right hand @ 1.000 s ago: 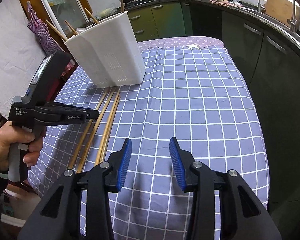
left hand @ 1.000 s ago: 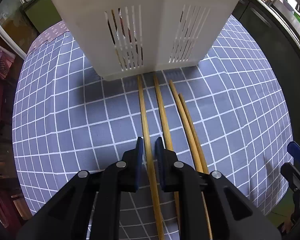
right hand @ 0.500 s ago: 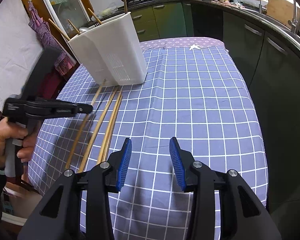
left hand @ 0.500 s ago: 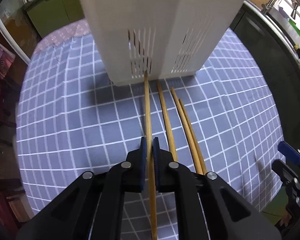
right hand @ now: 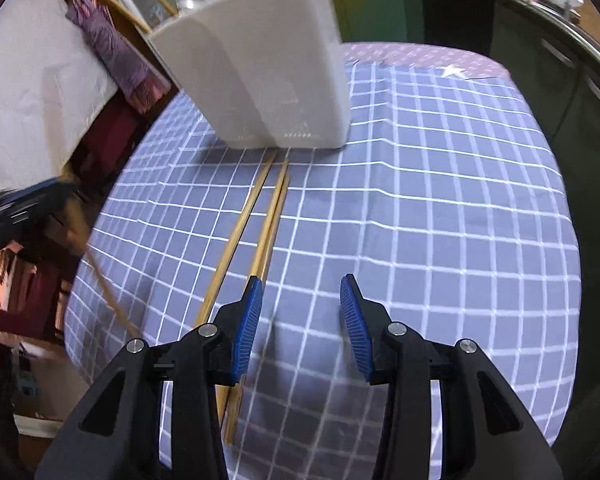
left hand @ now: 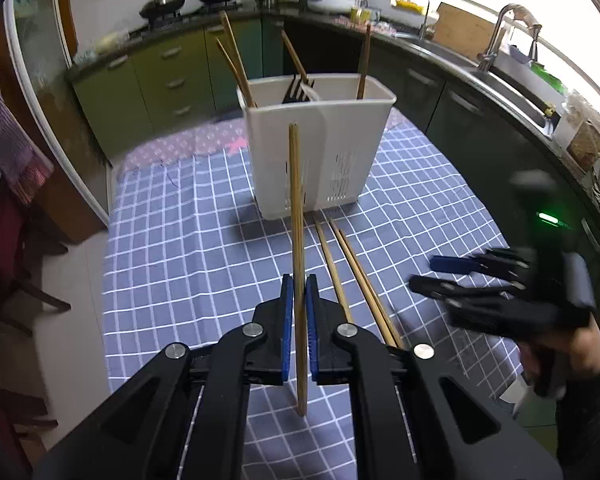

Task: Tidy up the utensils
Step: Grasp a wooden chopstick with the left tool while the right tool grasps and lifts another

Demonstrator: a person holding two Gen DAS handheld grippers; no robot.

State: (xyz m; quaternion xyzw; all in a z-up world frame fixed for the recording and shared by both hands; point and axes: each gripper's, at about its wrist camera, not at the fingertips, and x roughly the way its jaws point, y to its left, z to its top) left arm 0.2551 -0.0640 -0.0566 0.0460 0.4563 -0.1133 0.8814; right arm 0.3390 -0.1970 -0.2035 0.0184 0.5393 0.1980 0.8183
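My left gripper is shut on a wooden chopstick and holds it lifted off the table, pointing toward the white utensil holder. The holder stands on the checked cloth and has several chopsticks and a dark fork in it. Three more chopsticks lie on the cloth in front of the holder; they also show in the right wrist view. My right gripper is open and empty, low over the cloth just right of those chopsticks. The holder shows in the right wrist view too.
The table has a blue checked cloth. Dark kitchen cabinets and a sink counter run along the right. A chair with red fabric stands off the table's left edge. The right gripper shows blurred in the left wrist view.
My left gripper shut on one chopstick and lifted it up off the cloth. My right gripper moved forward and lower toward the chopsticks lying on the table.
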